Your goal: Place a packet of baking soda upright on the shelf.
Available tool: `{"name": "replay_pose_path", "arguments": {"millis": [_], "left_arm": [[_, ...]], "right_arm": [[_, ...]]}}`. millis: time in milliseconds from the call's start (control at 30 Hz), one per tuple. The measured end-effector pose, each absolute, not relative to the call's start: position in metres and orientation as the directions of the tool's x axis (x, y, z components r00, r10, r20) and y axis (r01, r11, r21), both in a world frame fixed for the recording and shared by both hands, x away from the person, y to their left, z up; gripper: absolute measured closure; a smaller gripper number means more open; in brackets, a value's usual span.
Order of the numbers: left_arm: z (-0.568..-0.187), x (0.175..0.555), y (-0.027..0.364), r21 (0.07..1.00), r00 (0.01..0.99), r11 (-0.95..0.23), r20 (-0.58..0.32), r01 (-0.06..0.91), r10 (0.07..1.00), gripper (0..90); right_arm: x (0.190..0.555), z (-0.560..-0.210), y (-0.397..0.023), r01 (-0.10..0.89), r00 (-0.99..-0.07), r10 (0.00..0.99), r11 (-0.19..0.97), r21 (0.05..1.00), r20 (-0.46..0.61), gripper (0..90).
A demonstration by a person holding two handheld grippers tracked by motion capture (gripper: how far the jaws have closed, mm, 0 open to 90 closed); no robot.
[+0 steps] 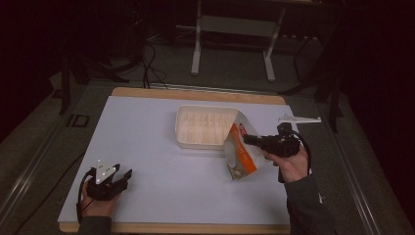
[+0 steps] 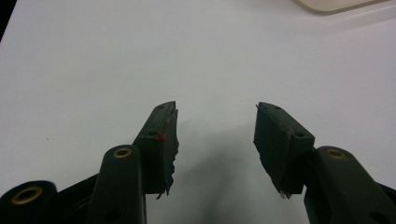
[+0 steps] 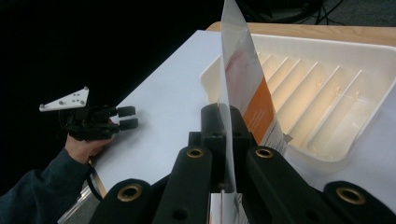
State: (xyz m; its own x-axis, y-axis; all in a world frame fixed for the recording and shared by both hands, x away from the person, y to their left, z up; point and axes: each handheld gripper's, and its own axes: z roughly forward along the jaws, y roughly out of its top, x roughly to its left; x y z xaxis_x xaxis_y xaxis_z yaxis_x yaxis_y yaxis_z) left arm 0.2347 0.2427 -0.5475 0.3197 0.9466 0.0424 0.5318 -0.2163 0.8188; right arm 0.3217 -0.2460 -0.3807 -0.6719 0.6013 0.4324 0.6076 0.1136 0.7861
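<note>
Orange-and-white, the packet (image 1: 241,151) stands pinched between the closed jaws of the right claw (image 1: 248,140), tilted against the near right corner of the ribbed cream tray (image 1: 188,128) at mid tabletop (image 1: 147,147). Well apart, near the front left edge, the left claw (image 2: 215,123) rests with jaws spread wide, holding nothing.

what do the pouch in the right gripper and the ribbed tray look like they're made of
The pouch, clamped in the right gripper, looks like thin glossy plastic film: printed white and orange, edge-on it is a flat sheet, with sheen. The tray looks like moulded plastic, cream and slightly translucent, with raised ribs and rounded corners; rigid, probably, though the look leaves that open.
</note>
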Motion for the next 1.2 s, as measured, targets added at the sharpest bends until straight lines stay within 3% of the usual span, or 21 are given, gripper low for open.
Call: {"name": "replay_pose_path", "arguments": {"millis": [1200], "left_arm": [[-0.549,0.235,0.245,0.817,0.322,-0.211,0.033,0.536,0.946,48.0]], "right_arm": [[0.344,-0.356,-0.246,0.590,-0.617,0.678,0.062,0.805,0.399,90.0]]}}
